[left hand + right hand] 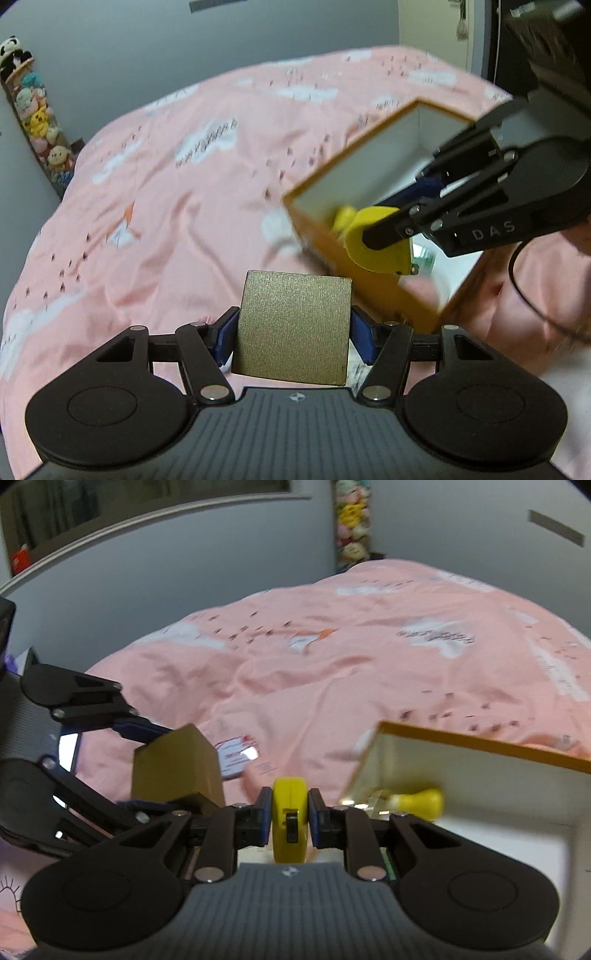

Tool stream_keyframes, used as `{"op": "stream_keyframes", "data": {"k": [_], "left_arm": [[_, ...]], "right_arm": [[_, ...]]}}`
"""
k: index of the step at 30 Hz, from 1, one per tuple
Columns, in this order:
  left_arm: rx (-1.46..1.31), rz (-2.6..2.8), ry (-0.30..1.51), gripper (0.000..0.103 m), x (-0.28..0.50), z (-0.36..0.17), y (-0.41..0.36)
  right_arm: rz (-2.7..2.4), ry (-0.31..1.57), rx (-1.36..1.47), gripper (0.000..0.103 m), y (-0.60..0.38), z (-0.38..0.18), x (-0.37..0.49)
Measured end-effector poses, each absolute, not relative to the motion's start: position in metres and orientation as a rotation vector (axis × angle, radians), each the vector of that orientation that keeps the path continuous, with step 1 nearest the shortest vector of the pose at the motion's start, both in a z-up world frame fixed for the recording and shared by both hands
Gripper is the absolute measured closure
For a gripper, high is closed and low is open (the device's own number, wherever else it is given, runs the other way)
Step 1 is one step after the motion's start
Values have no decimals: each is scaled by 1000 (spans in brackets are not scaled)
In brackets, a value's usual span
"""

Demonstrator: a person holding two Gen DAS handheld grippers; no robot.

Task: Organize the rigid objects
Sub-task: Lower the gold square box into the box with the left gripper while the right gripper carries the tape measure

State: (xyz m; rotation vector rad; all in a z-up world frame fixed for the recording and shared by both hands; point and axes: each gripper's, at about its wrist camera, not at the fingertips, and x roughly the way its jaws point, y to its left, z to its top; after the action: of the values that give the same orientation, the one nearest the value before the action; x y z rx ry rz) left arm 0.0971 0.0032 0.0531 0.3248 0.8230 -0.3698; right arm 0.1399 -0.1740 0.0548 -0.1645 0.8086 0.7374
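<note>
My left gripper is shut on a gold-brown cardboard cube, its blue pads pressing both side faces, above the pink bedspread. The right wrist view shows that same cube at the left, held in the left gripper. My right gripper is shut on a yellow tape measure, gripped edge-on. In the left wrist view the right gripper holds the tape measure over the near rim of an orange box with a white inside. A yellow-handled tool lies inside the orange box.
The bed carries a pink cover with white clouds and fills both views. A small red-and-white packet lies on it just past the cube. Plush toys hang in a column on the grey wall behind.
</note>
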Motion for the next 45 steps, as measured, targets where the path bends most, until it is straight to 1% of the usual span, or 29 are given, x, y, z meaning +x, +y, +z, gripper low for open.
{"op": "stream_keyframes", "data": {"k": [5, 13, 17, 21, 26, 31, 38, 40, 45], "left_arm": [[313, -427, 763, 32, 115, 66, -26], [293, -531, 757, 32, 153, 54, -80], [216, -526, 800, 32, 180, 36, -101], [59, -415, 908, 32, 206, 15, -115], [-61, -327, 961, 32, 219, -10, -122], [-62, -327, 1011, 32, 225, -22, -119], [-89, -330, 1031, 32, 226, -26, -119], [-111, -338, 1032, 35, 229, -26, -118], [-165, -345, 1023, 35, 231, -29, -112]], "right_arm": [[635, 812, -118, 84, -217, 63, 155], [500, 903, -66, 84, -267, 42, 177], [440, 944, -49, 84, -284, 26, 189], [398, 983, -34, 85, -299, 13, 201], [356, 1033, -53, 85, -310, -2, 217], [334, 1077, -50, 85, -313, -13, 223], [306, 1107, -43, 85, -313, -20, 222], [303, 1112, -47, 85, -311, -20, 224], [295, 1119, -51, 85, -308, -21, 224]]}}
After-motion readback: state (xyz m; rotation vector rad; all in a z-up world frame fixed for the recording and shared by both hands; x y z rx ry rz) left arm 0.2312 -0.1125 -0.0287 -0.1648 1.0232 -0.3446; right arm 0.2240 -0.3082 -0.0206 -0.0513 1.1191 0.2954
